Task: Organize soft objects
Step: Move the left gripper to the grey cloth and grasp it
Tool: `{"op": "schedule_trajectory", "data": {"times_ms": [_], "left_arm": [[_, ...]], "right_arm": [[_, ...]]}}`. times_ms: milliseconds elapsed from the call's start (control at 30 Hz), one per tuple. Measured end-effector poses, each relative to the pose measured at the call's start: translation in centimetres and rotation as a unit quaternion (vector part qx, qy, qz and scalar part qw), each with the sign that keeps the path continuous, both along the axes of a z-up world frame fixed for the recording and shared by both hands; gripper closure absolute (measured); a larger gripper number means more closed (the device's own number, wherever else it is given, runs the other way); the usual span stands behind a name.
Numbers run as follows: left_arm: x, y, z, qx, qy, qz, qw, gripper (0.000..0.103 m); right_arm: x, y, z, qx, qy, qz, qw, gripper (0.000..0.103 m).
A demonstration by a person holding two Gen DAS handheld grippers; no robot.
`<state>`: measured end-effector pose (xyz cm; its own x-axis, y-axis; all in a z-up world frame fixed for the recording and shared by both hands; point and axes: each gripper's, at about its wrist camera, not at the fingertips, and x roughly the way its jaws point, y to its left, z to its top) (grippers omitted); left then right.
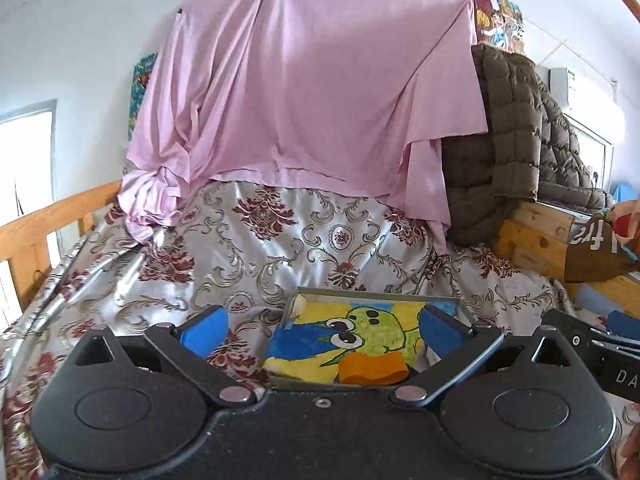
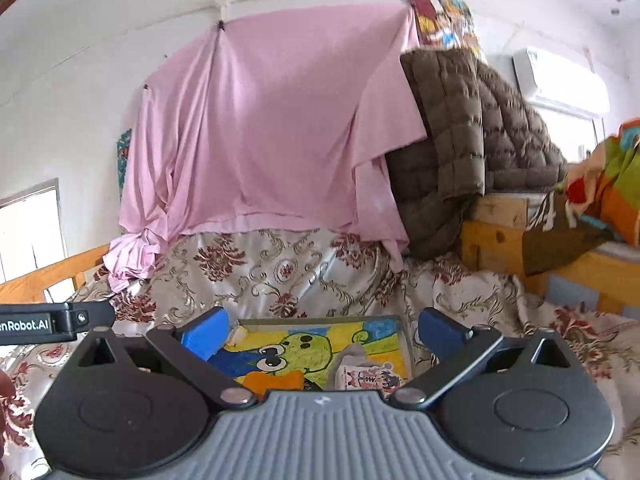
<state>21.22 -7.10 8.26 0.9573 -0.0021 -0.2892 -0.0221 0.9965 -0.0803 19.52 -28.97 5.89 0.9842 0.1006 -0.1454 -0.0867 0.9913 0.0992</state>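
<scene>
floral bedspread (image 1: 248, 248) underneath, painted tray (image 1: 460, 308) near its front edge holding an orange cloth (image 1: 372, 368); left gripper (image 1: 320, 328) and right gripper (image 2: 322, 330) both released, empty; likely between items, next needs another soft thing.

Left hand-held gripper (image 1: 320, 330) and right hand-held gripper (image 2: 322, 330) — jaws wide, empty.

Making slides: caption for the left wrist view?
Open left gripper above cartoon-painted tray on floral bedspread.

Bright daylight, sharp centre, fisheye-bent dark corners.
</scene>
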Motion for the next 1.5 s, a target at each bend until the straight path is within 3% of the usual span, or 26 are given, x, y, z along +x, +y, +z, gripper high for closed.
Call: {"op": "schedule_trajectory", "data": {"times_ms": [200,367,533,700,1000,1300,1500], "left_arm": [[-4.7,1.6,-0.6,0.005,-0.009,0.002,0.9999,0.001],[-8.1,3.7,-1.6,0.020,-0.005,0.002,0.9998,0.001],[-9.7,5.7,-2.8,0.046,0.027,-0.008,0.9986,0.001],[-10.4,7.9,-3.7,0.026,0.067,-0.031,0.9969,0.001],[-9.5,8.9,-6.5,0.031,0.130,-0.027,0.9906,0.001],[-7.0,9.8,-8.5,-0.021,0.208,-0.032,0.9774,0.001],[-6.1,9.9,-9.3,-0.021,0.237,-0.018,0.9711,0.001]], "right_arm": [[-4.8,1.0,-0.3,0.002,-0.019,-0.007,1.000,0.000],[-7.3,1.8,-1.1,0.002,-0.002,-0.006,1.000,0.000],[-8.9,2.9,-2.3,0.002,0.028,0.011,1.000,0.000],[-9.7,4.3,-3.2,-0.013,0.059,0.024,0.998,0.000],[-8.7,6.0,-4.9,-0.028,0.123,0.039,0.991,0.000],[-6.4,6.4,-6.6,-0.015,0.188,0.042,0.981,0.000],[-5.2,7.7,-7.7,-0.031,0.218,0.060,0.974,0.000]]}}
